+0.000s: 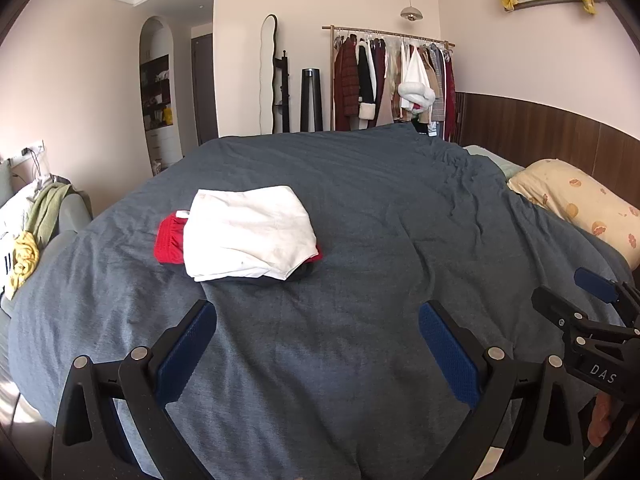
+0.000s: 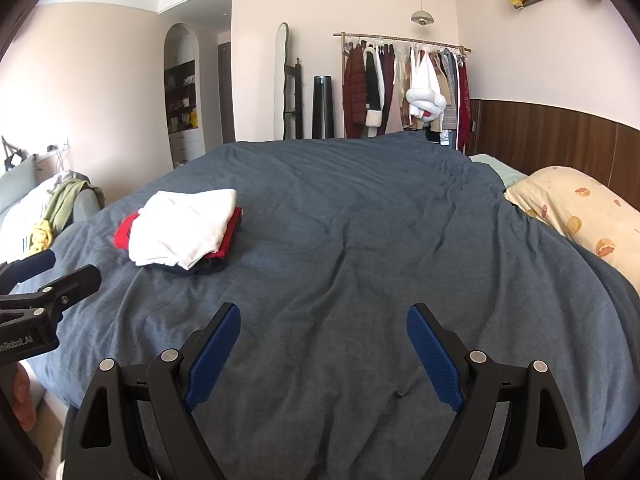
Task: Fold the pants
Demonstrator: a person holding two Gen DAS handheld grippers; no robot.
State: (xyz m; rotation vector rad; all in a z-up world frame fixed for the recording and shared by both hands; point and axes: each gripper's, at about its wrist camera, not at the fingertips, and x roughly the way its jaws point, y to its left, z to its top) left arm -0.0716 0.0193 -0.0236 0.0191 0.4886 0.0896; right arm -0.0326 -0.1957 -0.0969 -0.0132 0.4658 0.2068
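Observation:
Folded white pants (image 1: 248, 236) lie on top of a stack with a red garment (image 1: 170, 240) and a dark one beneath, on the grey-blue bedspread (image 1: 360, 220). The stack also shows in the right wrist view (image 2: 184, 232), left of centre. My left gripper (image 1: 318, 320) is open and empty, held above the bedspread just in front of the stack. My right gripper (image 2: 324, 324) is open and empty over bare bedspread to the right; it also shows in the left wrist view (image 1: 572, 292). The left gripper appears at the left edge of the right wrist view (image 2: 60, 268).
A peach patterned pillow (image 2: 576, 208) lies at the bed's right end by a wooden panelled wall. A sofa with loose green and yellow clothes (image 1: 36, 220) stands left of the bed. A clothes rack (image 1: 392, 80), mirror and black tower stand beyond the far edge.

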